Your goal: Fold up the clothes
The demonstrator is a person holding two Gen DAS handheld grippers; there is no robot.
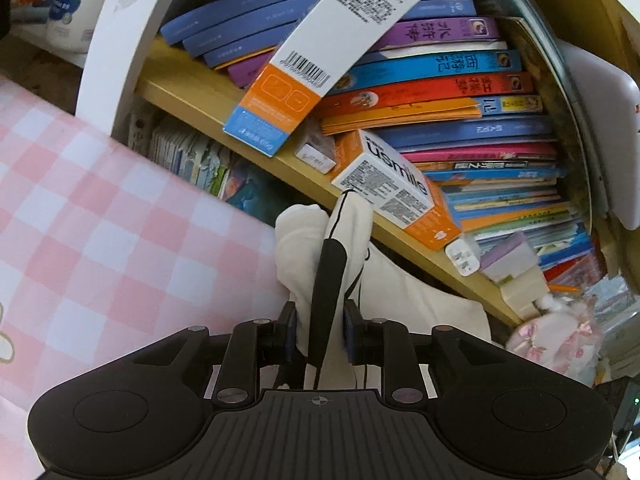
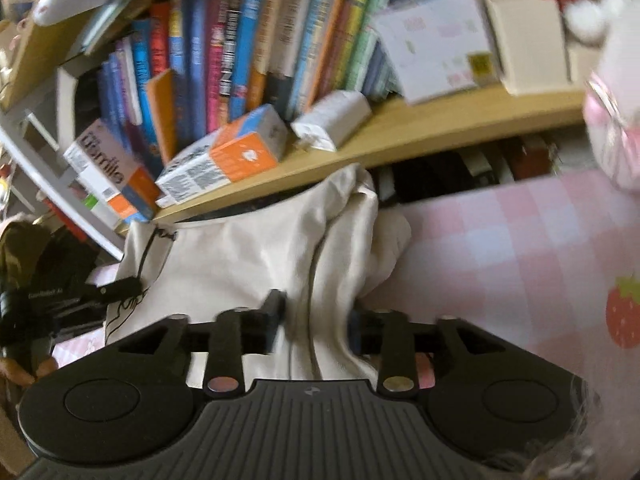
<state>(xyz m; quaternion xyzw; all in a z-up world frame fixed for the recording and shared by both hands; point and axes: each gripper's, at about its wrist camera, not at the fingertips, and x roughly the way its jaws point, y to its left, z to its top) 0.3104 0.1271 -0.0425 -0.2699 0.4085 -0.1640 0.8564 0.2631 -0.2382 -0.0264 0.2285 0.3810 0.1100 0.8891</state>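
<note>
Cream-white cloth, a garment [image 2: 248, 264] bearing thin black line drawing, lies bunched on a pink-and-white checked sheet [image 1: 100, 216] in front of a bookshelf, its far edge up against the wooden shelf board [image 2: 400, 136]. In the left wrist view the left gripper [image 1: 319, 336] has a raised fold of the garment [image 1: 320, 248] between its fingers, together with a black strip that runs up toward twelve o'clock; the jaws stand narrowly apart and the cloth fills the gap, though whether the pads press on it cannot be told. In the blurred right wrist view the right gripper [image 2: 316, 320] has its jaws partly open with a ridge of the cloth passing between them, apparently loose. The left gripper's black body also shows at nine o'clock in that view, at the garment's edge. Beyond the cloth, at twelve o'clock, an orange-and-white box [image 1: 394, 188] marked "usmile" lies on the shelf board, and a longer white box [image 1: 320, 52] leans on a row of books [image 1: 460, 92]. A pink plush toy [image 1: 556, 332] sits at four o'clock in the left view. A strawberry print [image 2: 622, 312] marks the sheet at three o'clock in the right view.
</note>
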